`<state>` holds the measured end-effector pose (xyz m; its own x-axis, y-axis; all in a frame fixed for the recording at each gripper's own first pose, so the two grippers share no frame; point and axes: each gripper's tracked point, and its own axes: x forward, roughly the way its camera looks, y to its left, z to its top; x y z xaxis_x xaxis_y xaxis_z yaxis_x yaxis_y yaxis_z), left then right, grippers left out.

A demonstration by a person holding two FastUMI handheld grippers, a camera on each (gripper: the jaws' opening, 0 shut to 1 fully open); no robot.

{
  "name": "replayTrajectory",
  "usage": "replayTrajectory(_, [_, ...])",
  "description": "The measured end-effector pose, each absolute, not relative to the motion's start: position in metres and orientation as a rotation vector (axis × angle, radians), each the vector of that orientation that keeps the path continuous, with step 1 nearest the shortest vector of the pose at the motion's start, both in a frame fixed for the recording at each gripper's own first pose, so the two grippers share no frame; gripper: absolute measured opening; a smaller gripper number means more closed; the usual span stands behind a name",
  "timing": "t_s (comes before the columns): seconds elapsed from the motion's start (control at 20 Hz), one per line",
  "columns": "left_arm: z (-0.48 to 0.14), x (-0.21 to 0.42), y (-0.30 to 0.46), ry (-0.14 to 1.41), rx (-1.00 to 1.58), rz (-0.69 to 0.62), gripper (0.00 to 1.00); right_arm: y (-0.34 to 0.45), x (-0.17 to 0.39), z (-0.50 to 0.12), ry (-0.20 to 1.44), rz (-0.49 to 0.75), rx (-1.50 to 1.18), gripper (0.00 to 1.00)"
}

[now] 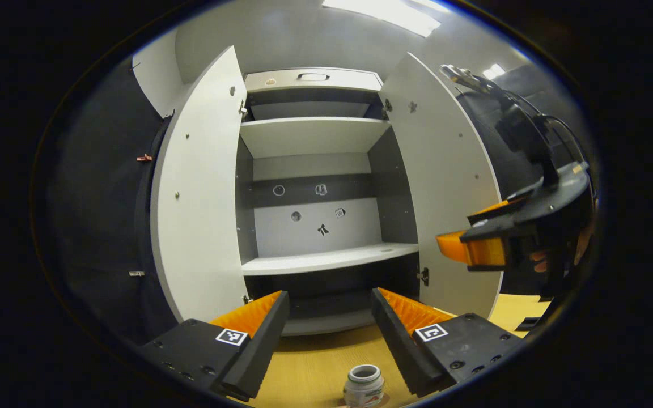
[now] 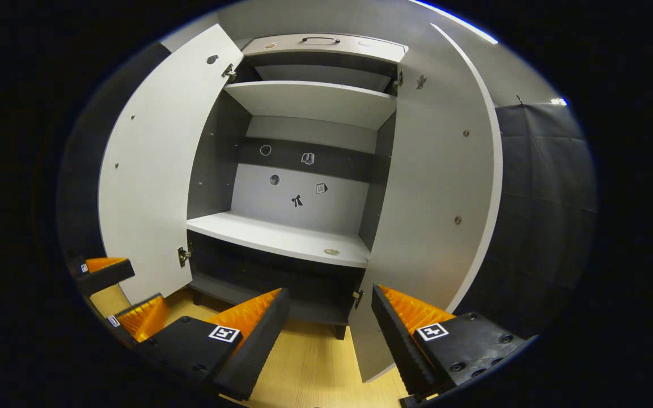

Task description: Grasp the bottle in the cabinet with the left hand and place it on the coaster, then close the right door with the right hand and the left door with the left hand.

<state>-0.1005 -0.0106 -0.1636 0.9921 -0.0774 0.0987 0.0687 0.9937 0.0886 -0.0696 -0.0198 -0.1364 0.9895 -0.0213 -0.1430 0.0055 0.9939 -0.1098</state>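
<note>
A small white bottle stands upright on the wooden table, at the bottom edge of the left gripper view. What lies under it is cut off. My left gripper is open just above and behind the bottle, its fingers apart from it. The grey cabinet has its left door and right door swung wide. My right gripper is open and empty, facing the right door and the left door. It also appears at the right in the left gripper view, held by a hand.
The cabinet shelves hold nothing but a small round disc. Small stickers mark the back panel. The left gripper sits low at the left in the right gripper view. Black cloth hangs at both sides.
</note>
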Motion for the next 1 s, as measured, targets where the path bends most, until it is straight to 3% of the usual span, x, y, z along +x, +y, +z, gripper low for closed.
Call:
replayTrajectory(0.25, [-0.112,-0.131,0.047,-0.052,0.044,-0.072,0.92,-0.029,-0.087,-0.088,0.098,-0.08,-0.084,0.97])
replayTrajectory(0.5, [-0.081,-0.158,0.108,-0.038,0.132,0.033,0.92,-0.052,-0.105,-0.062,0.086,-0.16,-0.053,0.97])
replayTrajectory(0.7, [-0.077,-0.172,0.112,-0.005,0.032,0.077,0.92,-0.106,-0.123,-0.049,0.076,-0.275,-0.007,0.97])
replayTrajectory(1.0, [-0.064,-0.159,0.138,0.008,0.002,0.246,0.92,-0.197,-0.126,-0.047,0.068,-0.393,0.077,0.97])
